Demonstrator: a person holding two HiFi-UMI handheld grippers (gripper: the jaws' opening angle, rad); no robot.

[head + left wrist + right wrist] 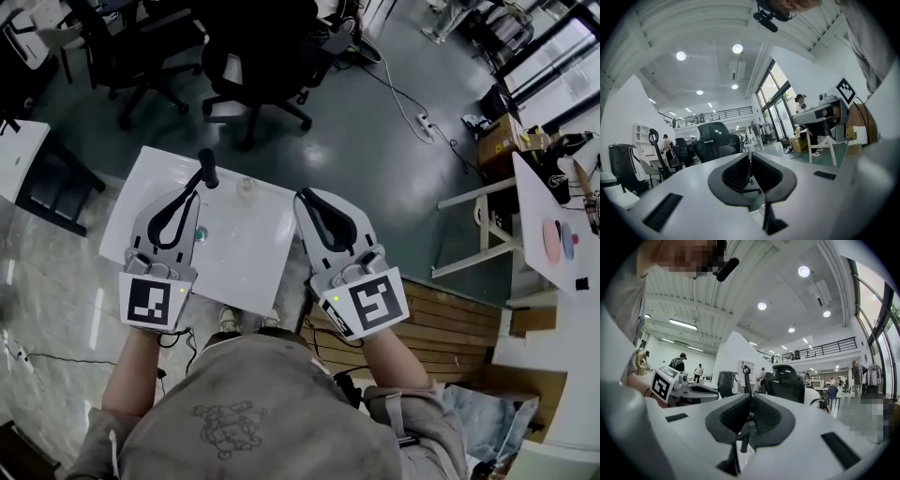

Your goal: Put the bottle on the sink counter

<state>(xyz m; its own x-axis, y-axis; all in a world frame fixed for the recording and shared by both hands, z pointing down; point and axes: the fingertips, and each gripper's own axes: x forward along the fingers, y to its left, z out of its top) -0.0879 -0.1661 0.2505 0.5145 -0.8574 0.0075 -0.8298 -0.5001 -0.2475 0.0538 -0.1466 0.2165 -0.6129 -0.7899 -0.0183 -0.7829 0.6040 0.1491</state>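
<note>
Two closed grippers point(207, 174) point(302, 199), one white table point(251, 251)

1. Black office chairs point(258, 70) are being shown beyond a white table point(248, 248).
2. The floor point(366, 159) is being crossed by a cable point(394, 94) reaching a power strip point(425, 123).
3. A cardboard box point(497, 142) is being shown at right.

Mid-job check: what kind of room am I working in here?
Probably a big open office or lab hall: black swivel chairs, white tables, a railed mezzanine and tall windows.
</note>
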